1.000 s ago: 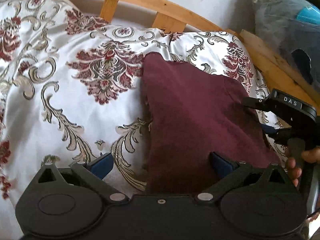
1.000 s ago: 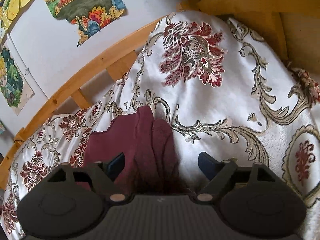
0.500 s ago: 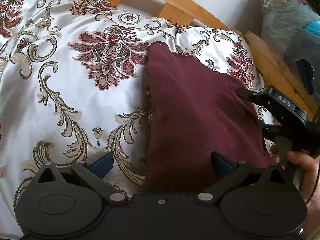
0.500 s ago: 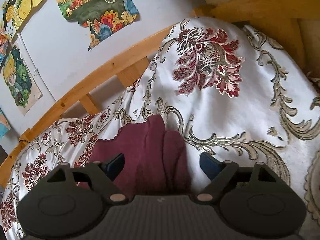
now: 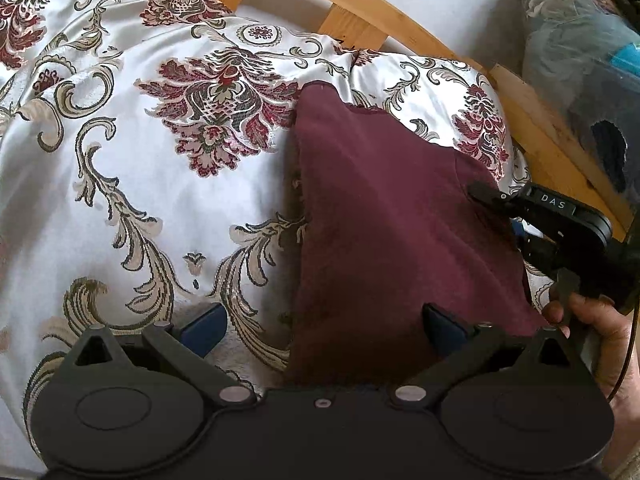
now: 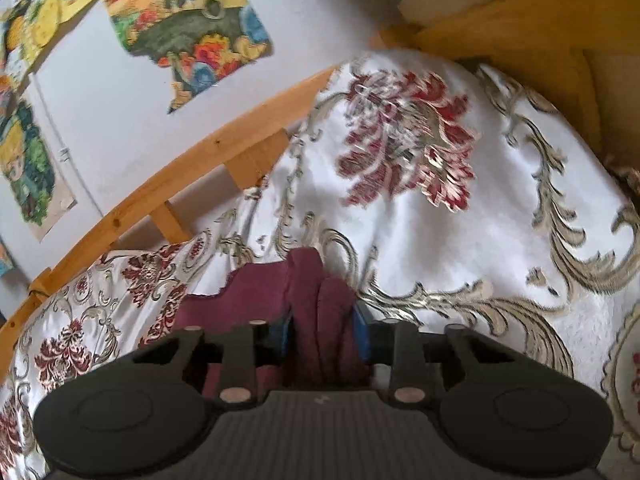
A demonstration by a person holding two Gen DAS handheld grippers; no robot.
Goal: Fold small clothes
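A maroon garment [image 5: 384, 232] lies flat on a white bedspread with red and gold flowers [image 5: 120, 168]. My left gripper [image 5: 324, 326] is open, its blue pads astride the garment's near left edge. My right gripper [image 6: 322, 332] is shut on a bunched fold of the maroon garment [image 6: 320, 304] at its right side. The right gripper also shows in the left wrist view [image 5: 516, 220], at the garment's right edge, with a hand behind it.
A wooden bed rail [image 5: 360, 4] runs along the far side, against a white wall with colourful pictures [image 6: 188, 24]. A bundle in clear plastic [image 5: 580, 60] sits at the far right. A wooden frame corner [image 6: 520, 32] stands beyond the bedspread.
My right gripper has shut on the bunched fold of the garment; it was open before. My left gripper has shifted slightly and stays open.
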